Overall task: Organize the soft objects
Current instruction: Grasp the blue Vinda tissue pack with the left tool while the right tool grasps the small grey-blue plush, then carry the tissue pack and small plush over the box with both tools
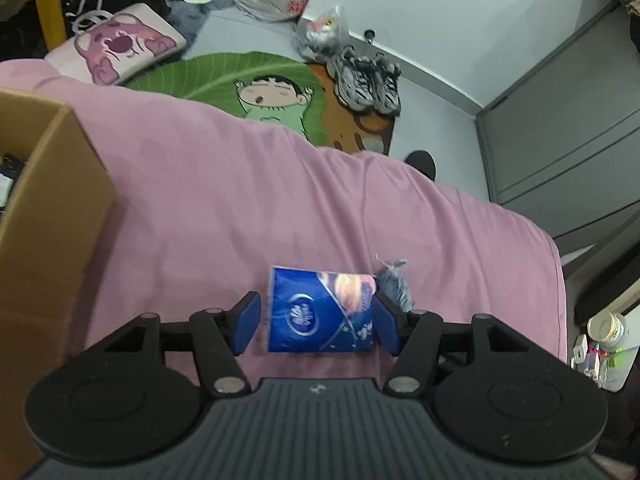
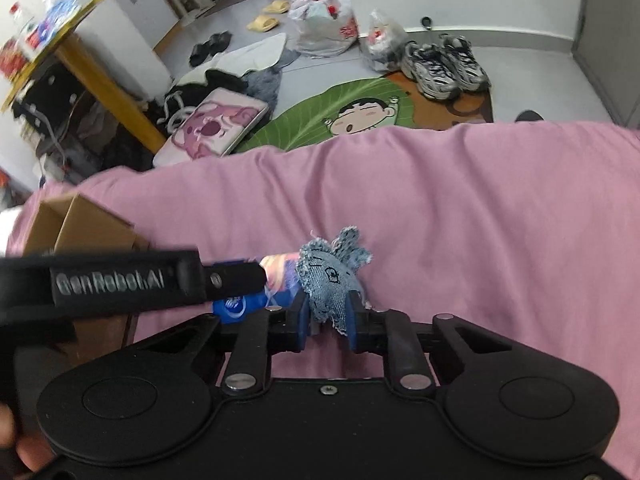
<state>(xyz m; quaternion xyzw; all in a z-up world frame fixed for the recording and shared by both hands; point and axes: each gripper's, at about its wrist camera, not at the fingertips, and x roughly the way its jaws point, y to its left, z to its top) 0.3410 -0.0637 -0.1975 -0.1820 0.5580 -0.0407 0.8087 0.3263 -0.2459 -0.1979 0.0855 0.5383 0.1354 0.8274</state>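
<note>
Left gripper (image 1: 316, 322) sat over the pink bedsheet (image 1: 248, 200) with its blue pads on either side of a blue tissue pack (image 1: 320, 312); right pad touched the pack's end, left pad showed a thin gap, so a firm pinch could not be confirmed. Right gripper (image 2: 326, 320) was closed on a small denim plush toy (image 2: 330, 276), pads pressed to its lower body; toy stood upright, touching the tissue pack's far end. Cardboard box (image 1: 48, 216) stood on the sheet to the left, well apart from the pack. Beyond the bed: cartoon floor mat (image 2: 352, 116), sneakers (image 2: 444, 64), plastic bags (image 2: 324, 28).
</note>
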